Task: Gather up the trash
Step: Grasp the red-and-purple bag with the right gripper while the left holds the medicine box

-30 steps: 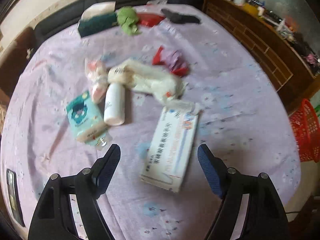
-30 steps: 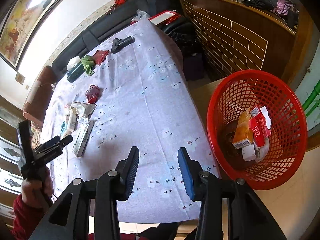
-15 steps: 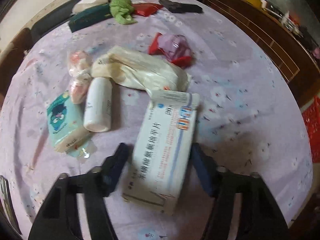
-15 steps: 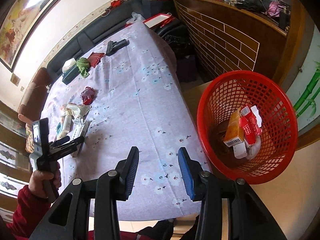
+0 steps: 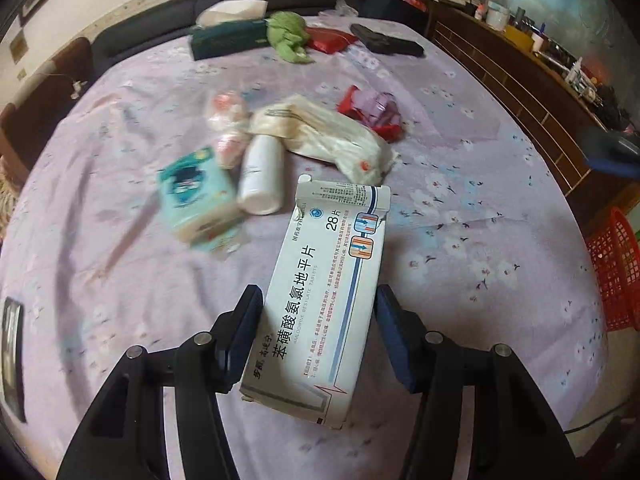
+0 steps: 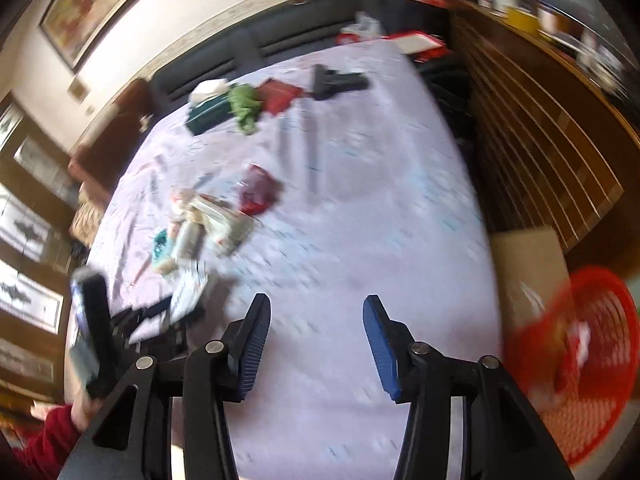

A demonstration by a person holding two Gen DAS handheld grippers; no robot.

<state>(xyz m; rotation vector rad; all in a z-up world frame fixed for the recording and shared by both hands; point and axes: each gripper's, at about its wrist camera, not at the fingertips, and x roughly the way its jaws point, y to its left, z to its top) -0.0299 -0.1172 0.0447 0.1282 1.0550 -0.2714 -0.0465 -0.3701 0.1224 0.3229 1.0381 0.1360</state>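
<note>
The flat cardboard medicine box [image 5: 324,304] is white with black characters, a blue stripe, 2 orange-and-blue arrow squares and a printed "28". The counter's cloth [image 5: 460,208] is pale lilac, scattered with small white and blue flowers. The plastic bottle [image 5: 261,176] is plain white; the tissue packet [image 5: 196,196] beside it is teal with a dark cartoon figure. The crumpled wrapper [image 5: 374,110] is red and purple, the crumpled bag [image 5: 332,138] cream. The plastic mesh basket [image 6: 592,360] is red. Both grippers' fingers [image 5: 394,332] carry blue pads on black frames.
</note>
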